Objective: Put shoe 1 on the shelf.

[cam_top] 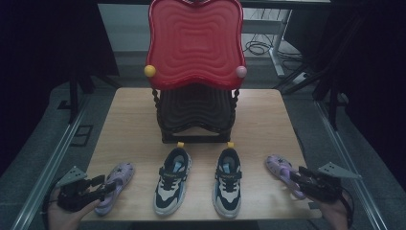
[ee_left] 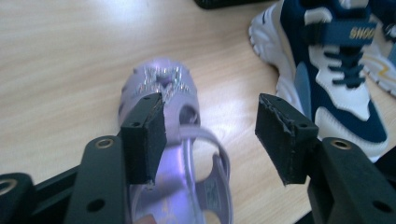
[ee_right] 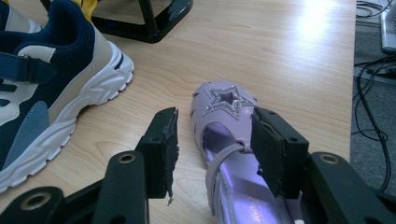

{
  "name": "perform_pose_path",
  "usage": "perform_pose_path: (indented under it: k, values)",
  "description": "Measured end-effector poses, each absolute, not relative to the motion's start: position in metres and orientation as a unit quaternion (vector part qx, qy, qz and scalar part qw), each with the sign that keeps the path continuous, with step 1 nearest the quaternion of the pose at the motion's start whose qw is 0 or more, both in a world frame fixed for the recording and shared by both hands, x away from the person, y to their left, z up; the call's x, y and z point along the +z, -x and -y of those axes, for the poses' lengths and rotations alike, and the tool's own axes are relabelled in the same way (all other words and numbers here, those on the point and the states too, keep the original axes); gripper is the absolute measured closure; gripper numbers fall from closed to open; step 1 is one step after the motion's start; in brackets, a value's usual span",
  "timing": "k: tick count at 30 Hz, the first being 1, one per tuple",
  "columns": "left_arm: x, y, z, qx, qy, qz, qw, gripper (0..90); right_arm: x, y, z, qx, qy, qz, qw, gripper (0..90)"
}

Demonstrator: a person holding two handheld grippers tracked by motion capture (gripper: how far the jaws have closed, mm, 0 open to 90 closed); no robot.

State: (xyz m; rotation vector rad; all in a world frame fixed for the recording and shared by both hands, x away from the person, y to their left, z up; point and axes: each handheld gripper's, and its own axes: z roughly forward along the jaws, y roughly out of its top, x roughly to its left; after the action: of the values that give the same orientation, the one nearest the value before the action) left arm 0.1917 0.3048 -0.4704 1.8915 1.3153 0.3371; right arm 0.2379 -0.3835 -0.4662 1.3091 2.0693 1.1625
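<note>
Two lilac sandals lie at the table's front corners. In the high view my left gripper [cam_top: 106, 186] is at the heel end of the left sandal [cam_top: 116, 184]. In the left gripper view my left gripper [ee_left: 212, 135] stands open: one pad hangs over the sandal [ee_left: 163, 84] and the other is well off to its side. My right gripper [cam_top: 294, 173] is over the right sandal [cam_top: 280, 166]. In the right gripper view my right gripper [ee_right: 215, 149] is open astride the star-topped sandal [ee_right: 224, 105], one pad close to its side and the other apart from it.
Two navy and white sneakers [cam_top: 172, 182] [cam_top: 228, 182] stand side by side between the sandals. Behind them is a dark stool under a red wavy chair [cam_top: 194, 43]. The wooden table [cam_top: 129, 120] drops off at both sides; cables lie on the floor to the right [ee_right: 373, 79].
</note>
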Motion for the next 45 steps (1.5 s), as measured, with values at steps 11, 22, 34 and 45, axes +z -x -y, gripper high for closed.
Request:
perform_pose_path:
  k: [11,22,34,45]
  values:
    - [-0.483,-0.175,-0.303,0.131,-0.757,-0.524,0.367,50.9,-0.468,-0.237,0.385,0.418,-0.474,-0.744,0.216,51.5]
    - [-0.499,-0.183,-0.292,0.107,-0.785,-0.514,0.328,65.8,-0.471,-0.232,0.392,0.407,-0.483,-0.745,0.213,52.2]
    - [-0.501,-0.186,-0.29,0.102,-0.794,-0.507,0.318,75.7,-0.488,-0.236,0.393,0.374,-0.486,-0.771,0.17,56.7]
    - [-0.5,-0.192,-0.289,0.094,-0.807,-0.493,0.311,81.0,-0.501,-0.246,0.384,0.333,-0.488,-0.794,0.144,74.0]
